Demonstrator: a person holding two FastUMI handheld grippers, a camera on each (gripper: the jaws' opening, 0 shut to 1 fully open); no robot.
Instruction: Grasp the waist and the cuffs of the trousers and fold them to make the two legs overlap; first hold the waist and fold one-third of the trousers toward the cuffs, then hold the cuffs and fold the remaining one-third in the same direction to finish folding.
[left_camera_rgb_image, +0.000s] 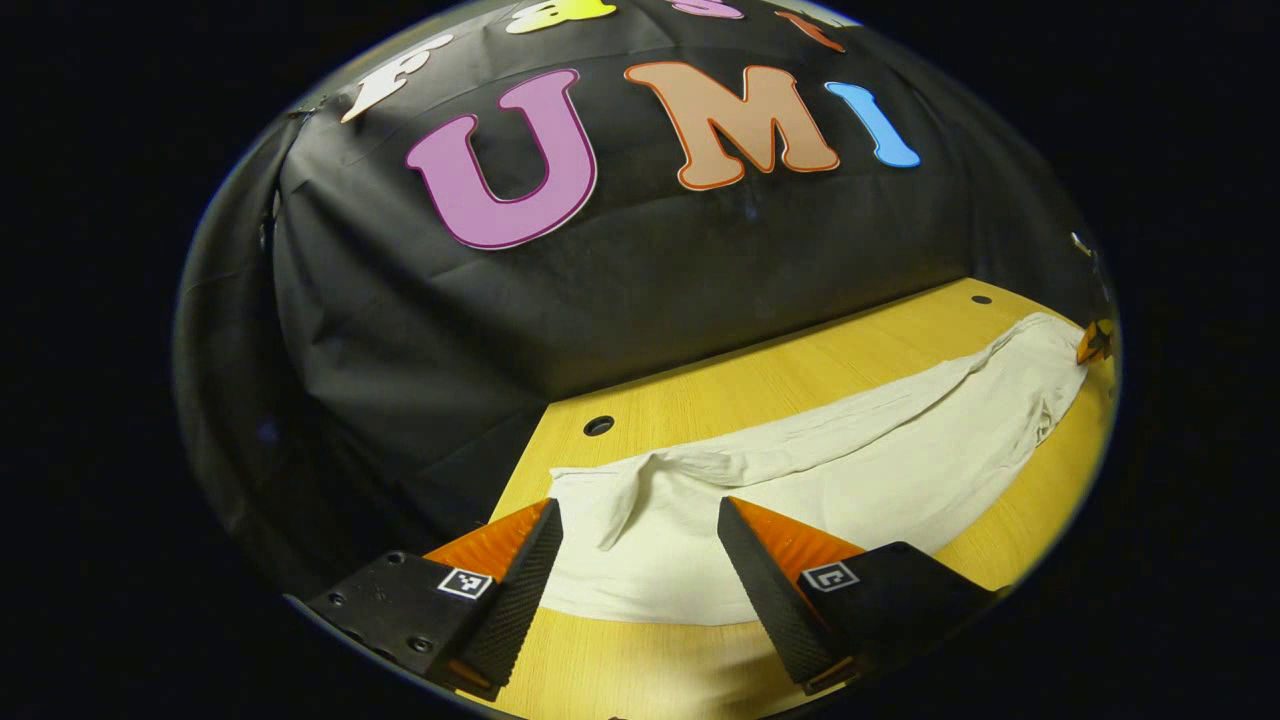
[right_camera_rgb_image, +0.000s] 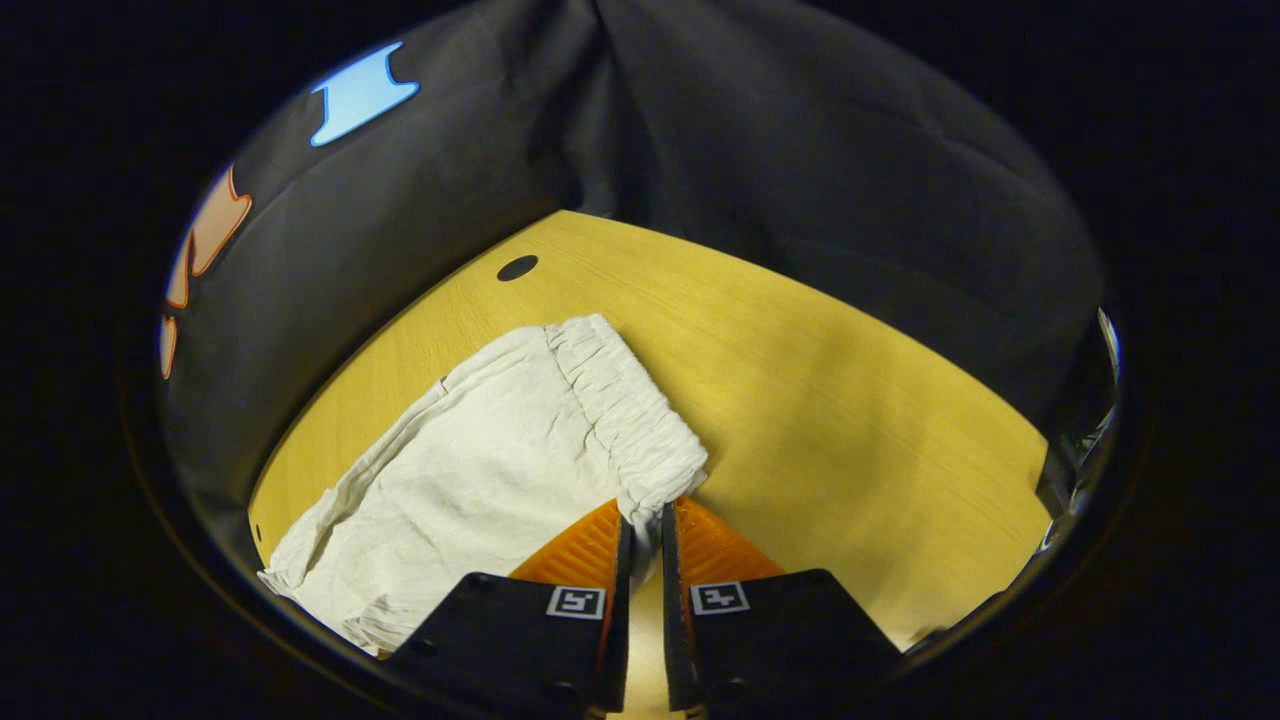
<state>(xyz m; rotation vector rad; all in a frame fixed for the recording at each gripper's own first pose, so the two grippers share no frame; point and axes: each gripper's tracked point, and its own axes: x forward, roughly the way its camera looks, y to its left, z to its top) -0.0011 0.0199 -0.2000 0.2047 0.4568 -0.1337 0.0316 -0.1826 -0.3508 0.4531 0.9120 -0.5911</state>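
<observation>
Right gripper (right_camera_rgb_image: 641, 525) clenched on near corner of trousers' (right_camera_rgb_image: 480, 470) gathered waist, seemingly pinching fabric; left gripper (left_camera_rgb_image: 640, 535) released, fingers straddling cuffs (left_camera_rgb_image: 620, 500) on table (left_camera_rgb_image: 760, 375).

One trousers (left_camera_rgb_image: 800, 480), one table (left_camera_rgb_image: 800, 370) (perhaps three holes), two claws.

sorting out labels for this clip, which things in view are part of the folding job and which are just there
Part of the job:
- cream cotton trousers with gathered elastic waist
- left gripper, open over the cuff end
- right gripper, fingers closed on the waist

Just there:
- yellow wooden table
- black cloth wall
</observation>
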